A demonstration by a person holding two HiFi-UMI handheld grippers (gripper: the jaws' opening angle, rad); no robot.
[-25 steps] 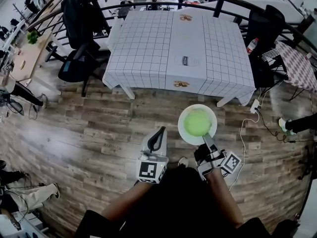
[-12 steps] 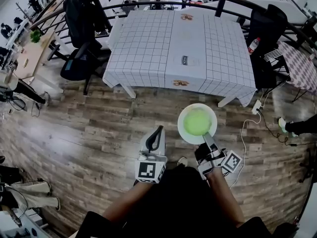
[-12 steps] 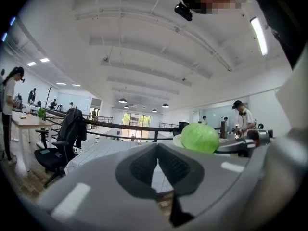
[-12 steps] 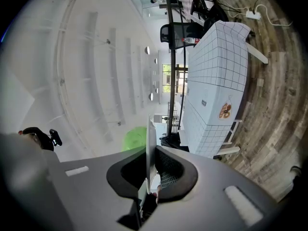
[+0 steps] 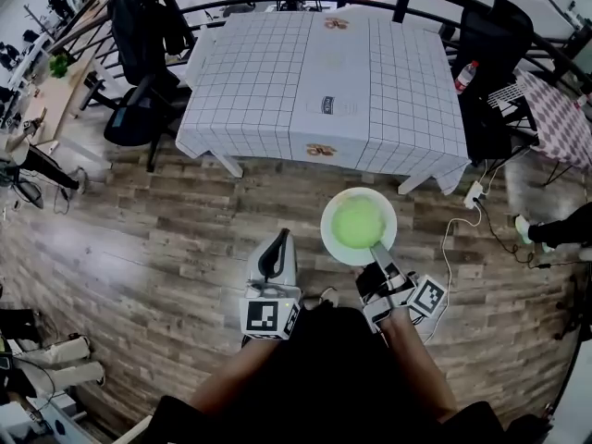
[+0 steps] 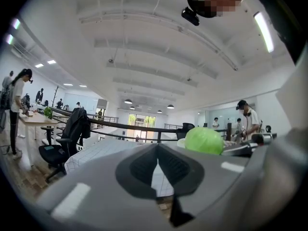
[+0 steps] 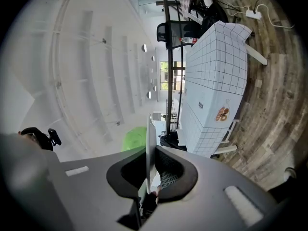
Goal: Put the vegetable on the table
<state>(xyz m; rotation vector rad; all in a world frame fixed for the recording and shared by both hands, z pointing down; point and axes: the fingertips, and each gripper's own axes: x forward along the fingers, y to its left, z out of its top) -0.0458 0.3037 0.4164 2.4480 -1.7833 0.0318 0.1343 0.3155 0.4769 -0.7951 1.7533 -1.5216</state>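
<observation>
Bright, even ceiling light; heavy fisheye warping and dark corners.

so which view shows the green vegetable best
The head view: the vegetable shows whole from above, sitting on the plate that the right gripper holds by its rim. The left gripper view shows its upper part side-on; the right gripper view shows only a green sliver behind the plate's edge.

Bench (image 5: 324,72): stands on the wood-plank floor (image 5: 166,239), fully draped in a white grid-pattern cloth (image 5: 250,81) (plain centre strip with printed marks). Floor: white power strip (image 5: 474,192) near the bench's right leg; black office chair (image 5: 129,118) at left.
</observation>
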